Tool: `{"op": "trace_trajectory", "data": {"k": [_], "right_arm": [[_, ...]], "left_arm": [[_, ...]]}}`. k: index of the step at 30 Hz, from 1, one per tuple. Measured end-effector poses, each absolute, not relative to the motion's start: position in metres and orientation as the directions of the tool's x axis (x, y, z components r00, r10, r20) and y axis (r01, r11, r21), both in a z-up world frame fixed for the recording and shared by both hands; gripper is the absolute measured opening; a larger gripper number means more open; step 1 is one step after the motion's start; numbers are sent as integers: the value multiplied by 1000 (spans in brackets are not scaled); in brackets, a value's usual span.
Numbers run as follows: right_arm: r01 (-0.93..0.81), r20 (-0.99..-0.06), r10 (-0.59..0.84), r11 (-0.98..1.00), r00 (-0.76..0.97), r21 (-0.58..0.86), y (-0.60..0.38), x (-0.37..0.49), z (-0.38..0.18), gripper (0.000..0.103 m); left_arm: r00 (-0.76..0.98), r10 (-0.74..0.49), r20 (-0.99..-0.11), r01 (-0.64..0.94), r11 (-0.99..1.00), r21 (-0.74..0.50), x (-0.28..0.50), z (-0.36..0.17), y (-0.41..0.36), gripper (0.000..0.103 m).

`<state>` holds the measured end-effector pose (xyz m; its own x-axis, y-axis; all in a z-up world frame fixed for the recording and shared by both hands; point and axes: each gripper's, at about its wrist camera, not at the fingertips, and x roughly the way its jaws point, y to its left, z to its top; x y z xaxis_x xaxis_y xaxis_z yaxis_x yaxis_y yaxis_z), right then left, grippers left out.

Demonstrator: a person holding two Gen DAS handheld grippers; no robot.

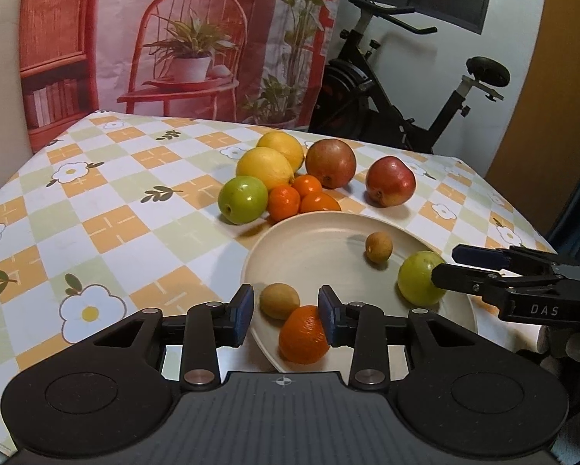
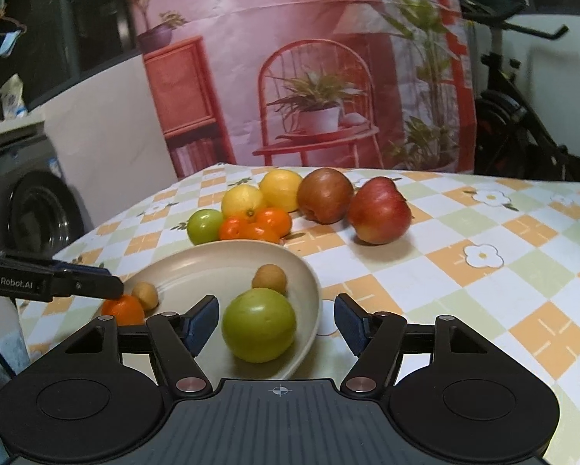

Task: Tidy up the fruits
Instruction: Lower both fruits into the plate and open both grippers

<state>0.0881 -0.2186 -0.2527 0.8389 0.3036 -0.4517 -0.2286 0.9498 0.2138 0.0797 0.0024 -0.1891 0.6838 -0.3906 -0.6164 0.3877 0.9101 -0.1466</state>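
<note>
A cream plate holds a tangerine, two small tan fruits and a green apple. My left gripper is open around the tangerine and one tan fruit at the plate's near rim. My right gripper is open with the green apple between its fingers, not touching. Behind the plate lie two lemons, a green apple, several tangerines and two red apples.
The table has a checked flowered cloth. A printed backdrop hangs behind it, with an exercise bike at the back right. A washing machine stands left of the table in the right wrist view.
</note>
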Motion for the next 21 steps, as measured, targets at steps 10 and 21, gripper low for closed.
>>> {"op": "trace_trajectory", "data": {"k": [10, 21], "right_arm": [[-222, -452, 303, 949, 839, 223, -219, 88, -255, 63], [-208, -448, 298, 948, 843, 239, -225, 96, -242, 62]], "left_arm": [[694, -376, -614, 368, 918, -146, 81, -190, 7, 39], [732, -341, -590, 304, 938, -165, 96, -174, 24, 39]]}}
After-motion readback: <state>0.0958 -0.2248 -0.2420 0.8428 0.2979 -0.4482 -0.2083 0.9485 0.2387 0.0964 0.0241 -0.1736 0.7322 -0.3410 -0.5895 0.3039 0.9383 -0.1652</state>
